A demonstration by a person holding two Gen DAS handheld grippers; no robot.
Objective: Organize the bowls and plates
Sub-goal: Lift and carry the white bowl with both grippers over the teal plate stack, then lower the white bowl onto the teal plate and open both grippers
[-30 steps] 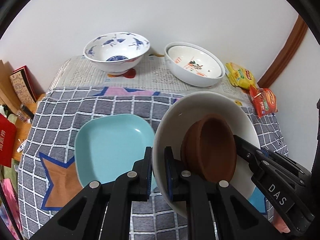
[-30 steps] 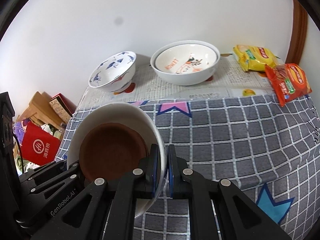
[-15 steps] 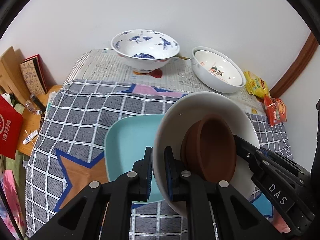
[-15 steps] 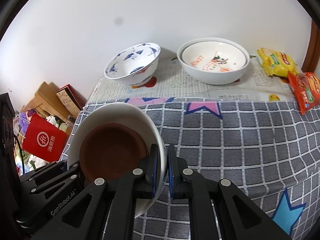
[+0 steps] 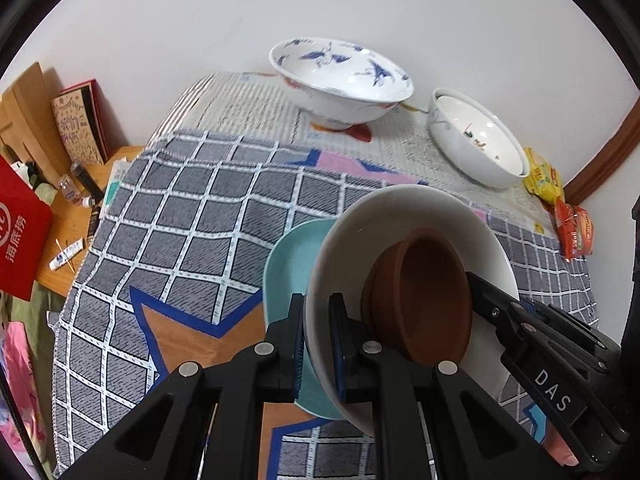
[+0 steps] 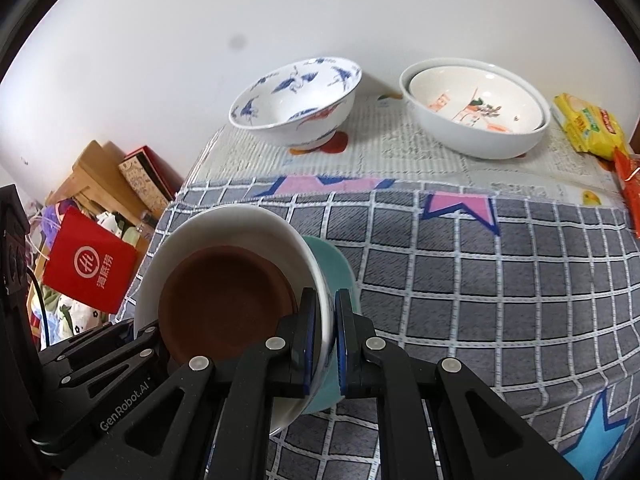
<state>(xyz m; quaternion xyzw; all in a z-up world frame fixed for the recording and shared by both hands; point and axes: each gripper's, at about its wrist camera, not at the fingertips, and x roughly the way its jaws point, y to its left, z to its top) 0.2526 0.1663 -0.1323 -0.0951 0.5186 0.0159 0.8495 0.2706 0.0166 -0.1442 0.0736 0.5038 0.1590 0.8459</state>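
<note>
Fingers of our left gripper clamp one rim of the white bowl; our right gripper pinches the opposite rim. Inside sits a brown dish. Beneath lies the teal plate on the checked cloth.

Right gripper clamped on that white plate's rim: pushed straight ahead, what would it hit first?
Probably the checked grey cloth ahead of the right gripper; beyond it, the blue-and-white patterned bowl. Depth is unclear.
</note>
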